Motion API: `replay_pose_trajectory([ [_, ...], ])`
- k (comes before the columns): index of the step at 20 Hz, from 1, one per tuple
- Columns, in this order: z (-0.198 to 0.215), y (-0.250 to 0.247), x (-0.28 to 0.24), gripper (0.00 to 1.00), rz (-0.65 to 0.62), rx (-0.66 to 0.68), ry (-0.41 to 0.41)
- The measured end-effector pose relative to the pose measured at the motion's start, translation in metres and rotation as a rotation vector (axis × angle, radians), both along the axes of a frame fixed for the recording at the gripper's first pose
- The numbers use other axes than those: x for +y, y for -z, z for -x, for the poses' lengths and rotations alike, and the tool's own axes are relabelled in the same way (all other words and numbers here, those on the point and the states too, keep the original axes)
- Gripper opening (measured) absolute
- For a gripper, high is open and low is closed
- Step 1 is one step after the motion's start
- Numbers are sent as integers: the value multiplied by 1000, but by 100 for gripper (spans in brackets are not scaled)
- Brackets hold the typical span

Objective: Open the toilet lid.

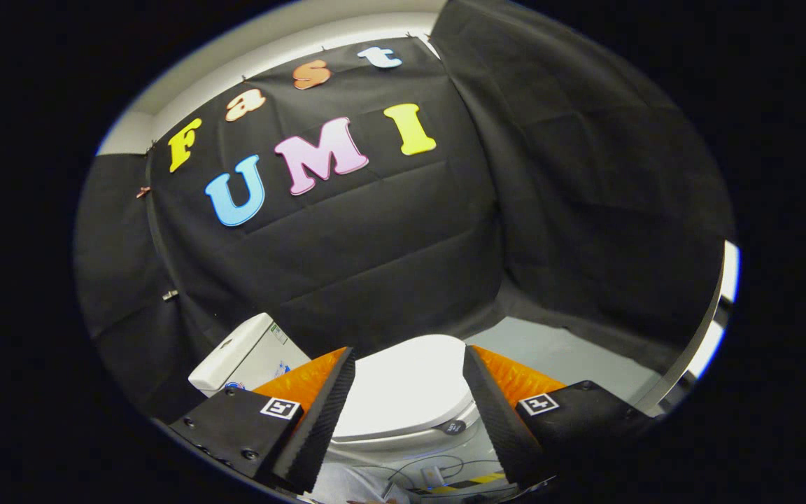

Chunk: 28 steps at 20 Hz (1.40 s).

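Note:
A white toilet stands below and ahead of me, with its lid [406, 385] lying flat and closed over the bowl. Its white tank [245, 353] sits beyond the left finger, against the black cloth wall. My gripper [410, 392] is open, held above the toilet, and the lid shows in the wide gap between the two fingers. Nothing is held. The fingers [322, 413] do not touch the lid. A small dark button or badge [453, 427] sits on the seat's front edge near the right finger.
Grey floor [557, 353] lies to the right of the toilet. Black cloth walls [389, 245] close in behind and on both sides. Thin cables and a small device [438, 477] lie on the floor below the bowl, with a yellow-black striped strip [476, 481] beside them.

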<state>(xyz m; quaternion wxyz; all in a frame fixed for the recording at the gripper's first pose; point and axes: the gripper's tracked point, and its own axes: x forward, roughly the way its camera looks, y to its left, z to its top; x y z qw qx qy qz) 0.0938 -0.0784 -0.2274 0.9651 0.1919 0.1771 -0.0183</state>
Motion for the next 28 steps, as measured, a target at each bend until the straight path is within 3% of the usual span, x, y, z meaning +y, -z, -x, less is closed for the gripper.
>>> replay_pose_trajectory([
  [11, -28, 177, -26, 98, -279, 311, 56],
  [15, -22, 247, -34, 98, -375, 450, 115],
  [20, -23, 284, -21, 97, -483, 496, 108],
  [25, -24, 323, -2, 86, -569, 559, 112],
  [28, -35, 326, 4, 72, -629, 527, 105],
])
